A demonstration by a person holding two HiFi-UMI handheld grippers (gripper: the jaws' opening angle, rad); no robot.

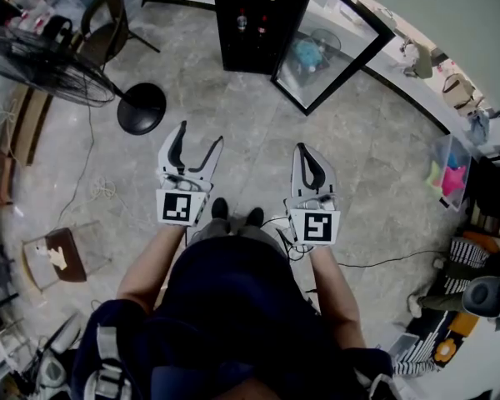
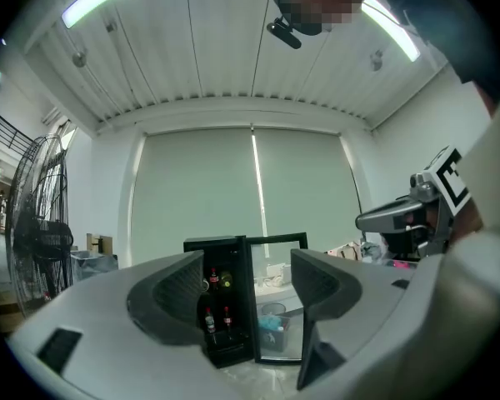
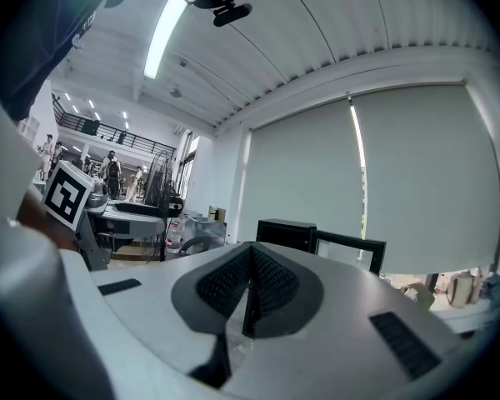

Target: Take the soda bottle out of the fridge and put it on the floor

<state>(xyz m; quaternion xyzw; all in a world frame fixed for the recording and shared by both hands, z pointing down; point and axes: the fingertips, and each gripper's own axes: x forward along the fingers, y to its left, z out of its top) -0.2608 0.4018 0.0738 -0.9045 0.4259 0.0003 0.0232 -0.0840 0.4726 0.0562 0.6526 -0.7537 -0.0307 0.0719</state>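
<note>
The fridge [image 1: 254, 23] is seen with its glass door [image 1: 333, 44] swung open. A soda bottle [image 2: 214, 278] is kept on its upper shelf, with other bottles on the shelf below. Well short of the fridge, above the floor [image 1: 233, 115], both grippers are pointed toward it. The fingers of the left gripper [image 1: 200, 136] are spread wide with nothing gripped. Those of the right gripper [image 1: 304, 152] are pressed together, empty. A standing fan [image 1: 54, 65] is placed left of the fridge in the head view.
</note>
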